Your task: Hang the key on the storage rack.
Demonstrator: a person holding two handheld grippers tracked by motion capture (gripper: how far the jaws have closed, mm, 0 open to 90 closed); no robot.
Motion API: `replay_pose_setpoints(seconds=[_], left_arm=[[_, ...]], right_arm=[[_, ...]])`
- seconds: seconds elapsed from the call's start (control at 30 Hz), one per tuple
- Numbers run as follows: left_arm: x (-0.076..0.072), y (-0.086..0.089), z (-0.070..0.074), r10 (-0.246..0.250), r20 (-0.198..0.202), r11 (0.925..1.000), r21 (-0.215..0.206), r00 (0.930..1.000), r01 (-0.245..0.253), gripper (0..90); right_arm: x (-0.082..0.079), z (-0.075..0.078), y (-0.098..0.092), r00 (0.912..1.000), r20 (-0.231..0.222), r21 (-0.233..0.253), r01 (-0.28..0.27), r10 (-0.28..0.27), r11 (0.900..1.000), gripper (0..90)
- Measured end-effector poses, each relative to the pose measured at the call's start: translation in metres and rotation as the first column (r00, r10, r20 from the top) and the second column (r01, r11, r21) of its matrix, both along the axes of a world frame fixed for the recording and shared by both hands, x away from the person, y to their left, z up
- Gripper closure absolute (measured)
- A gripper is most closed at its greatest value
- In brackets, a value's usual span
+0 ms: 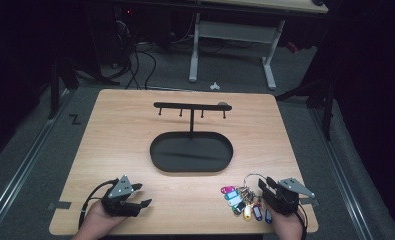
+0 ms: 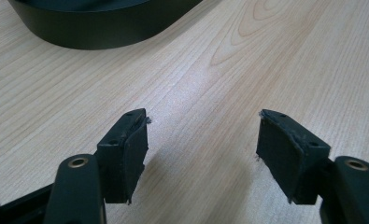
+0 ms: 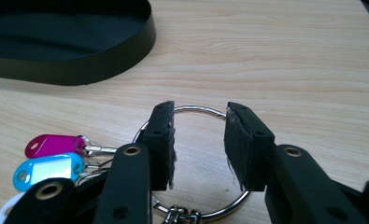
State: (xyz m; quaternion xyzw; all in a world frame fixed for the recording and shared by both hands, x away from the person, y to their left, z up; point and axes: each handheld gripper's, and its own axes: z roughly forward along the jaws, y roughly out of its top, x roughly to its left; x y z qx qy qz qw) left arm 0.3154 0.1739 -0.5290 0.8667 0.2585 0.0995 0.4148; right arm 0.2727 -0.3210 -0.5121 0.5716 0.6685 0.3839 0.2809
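The left gripper (image 1: 135,196) is resting at the near left of the wooden table (image 1: 115,130), jaws spread over bare wood. The right gripper (image 3: 199,140) is hovering at the near right, jaws parted above the metal key ring (image 3: 196,109), whose coloured key tags (image 1: 240,200) are lying near the black oval tray (image 1: 191,152) beneath the hook stand (image 1: 191,106)

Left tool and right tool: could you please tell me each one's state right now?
Left tool: open, holding nothing.
Right tool: open over the key ring, not gripping it.
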Motion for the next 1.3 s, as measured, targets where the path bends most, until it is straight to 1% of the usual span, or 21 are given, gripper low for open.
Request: replay_pose_setpoints(seconds=[0.1, 0.13, 0.37, 0.43, 0.47, 0.5, 0.57, 0.63, 0.7, 0.8, 0.83, 0.87, 0.9, 1.0, 1.07, 1.1, 1.13, 1.17, 1.23, 1.27, 1.3], left_arm=[[0.000, 0.000, 0.000, 0.000, 0.000, 1.0000, -0.002, 1.0000, 0.000, 34.2], [0.000, 0.000, 0.000, 0.000, 0.000, 1.0000, -0.002, 1.0000, 0.000, 34.2], [0.000, 0.001, 0.000, -0.001, -0.001, 1.0000, -0.007, 1.0000, 0.001, 34.2], [0.000, 0.001, 0.000, -0.002, -0.001, 1.0000, -0.006, 1.0000, 0.002, 34.2], [0.000, 0.000, 0.000, -0.003, -0.002, 1.0000, -0.002, 1.0000, 0.003, 34.2], [0.000, 0.000, 0.000, -0.003, -0.003, 1.0000, -0.002, 1.0000, 0.003, 34.2], [0.000, 0.000, 0.000, -0.004, -0.003, 1.0000, -0.002, 1.0000, 0.004, 34.2], [-0.001, 0.000, 0.000, -0.003, -0.003, 1.0000, -0.004, 1.0000, 0.003, 34.2], [-0.001, 0.001, 0.000, -0.004, -0.003, 1.0000, -0.006, 1.0000, 0.004, 34.2], [-0.001, 0.001, 0.001, -0.006, 0.000, 0.9999, -0.010, 1.0000, 0.006, 34.2], [-0.001, 0.001, 0.001, -0.006, 0.001, 0.9999, -0.013, 1.0000, 0.006, 34.2], [-0.001, 0.002, 0.002, -0.006, 0.002, 0.9999, -0.014, 1.0000, 0.006, 34.2], [-0.001, 0.002, 0.002, -0.007, 0.003, 0.9999, -0.016, 1.0000, 0.007, 34.2], [-0.001, 0.003, 0.003, -0.008, 0.003, 0.9998, -0.019, 1.0000, 0.008, 34.2], [-0.001, 0.003, 0.003, -0.008, 0.003, 0.9998, -0.019, 1.0000, 0.008, 34.2], [-0.001, 0.003, 0.003, -0.008, 0.003, 0.9998, -0.020, 1.0000, 0.008, 34.2], [-0.001, 0.003, 0.003, -0.007, 0.003, 0.9998, -0.021, 1.0000, 0.008, 34.2], [-0.001, 0.003, 0.003, -0.005, 0.006, 0.9998, -0.020, 1.0000, 0.005, 34.2], [-0.002, 0.003, 0.003, -0.009, 0.005, 0.9998, -0.016, 0.9999, 0.009, 34.1], [-0.002, 0.003, 0.003, -0.008, 0.008, 0.9998, -0.020, 0.9999, 0.008, 34.2], [-0.002, 0.003, 0.003, -0.010, 0.008, 0.9998, -0.019, 0.9999, 0.010, 34.2]], right_arm=[[0.001, 0.000, 0.003, 0.9997, -0.005, -0.002, -0.024, 0.024, 1.000, 63.3], [0.002, 0.000, 0.004, 0.9997, -0.010, 0.002, -0.023, 0.023, 1.000, 63.3], [0.004, 0.001, 0.013, 0.9983, -0.019, -0.022, -0.056, 0.056, 0.998, 62.2], [0.005, 0.001, 0.016, 0.9975, -0.035, -0.016, -0.063, 0.062, 0.998, 60.8], [0.006, 0.002, 0.018, 0.9965, -0.050, -0.006, -0.067, 0.066, 0.998, 59.7], [0.007, 0.002, 0.019, 0.9957, -0.056, -0.006, -0.074, 0.074, 0.997, 59.1], [0.009, 0.004, 0.023, 0.9936, -0.081, -0.005, -0.079, 0.078, 0.997, 58.1], [0.011, 0.008, 0.028, 0.9911, -0.104, -0.013, -0.085, 0.083, 0.996, 57.9], [0.013, 0.010, 0.029, 0.9893, -0.109, -0.031, -0.101, 0.097, 0.994, 57.6], [0.016, 0.012, 0.031, 0.9848, -0.143, -0.036, -0.105, 0.099, 0.994, 56.5], [0.016, 0.013, 0.032, 0.9824, -0.158, -0.047, -0.108, 0.100, 0.993, 55.9], [0.017, 0.013, 0.032, 0.9808, -0.165, -0.064, -0.116, 0.105, 0.991, 55.7], [0.018, 0.014, 0.032, 0.9795, -0.171, -0.070, -0.121, 0.107, 0.990, 55.6], [0.021, 0.019, 0.032, 0.9711, -0.213, -0.071, -0.124, 0.107, 0.990, 54.6], [0.023, 0.022, 0.033, 0.9667, -0.237, -0.086, -0.121, 0.097, 0.989, 54.5], [0.025, 0.023, 0.033, 0.9625, -0.251, -0.086, -0.128, 0.103, 0.988, 54.6], [0.027, 0.026, 0.033, 0.9560, -0.273, -0.078, -0.133, 0.107, 0.988, 54.5], [0.029, 0.027, 0.032, 0.9527, -0.283, -0.078, -0.137, 0.110, 0.987, 54.4], [0.033, 0.029, 0.033, 0.9360, -0.334, -0.075, -0.143, 0.110, 0.987, 53.2], [0.035, 0.030, 0.033, 0.9309, -0.348, -0.081, -0.148, 0.111, 0.986, 52.7], [0.037, 0.030, 0.033, 0.9240, -0.366, -0.089, -0.155, 0.112, 0.984, 52.0]])
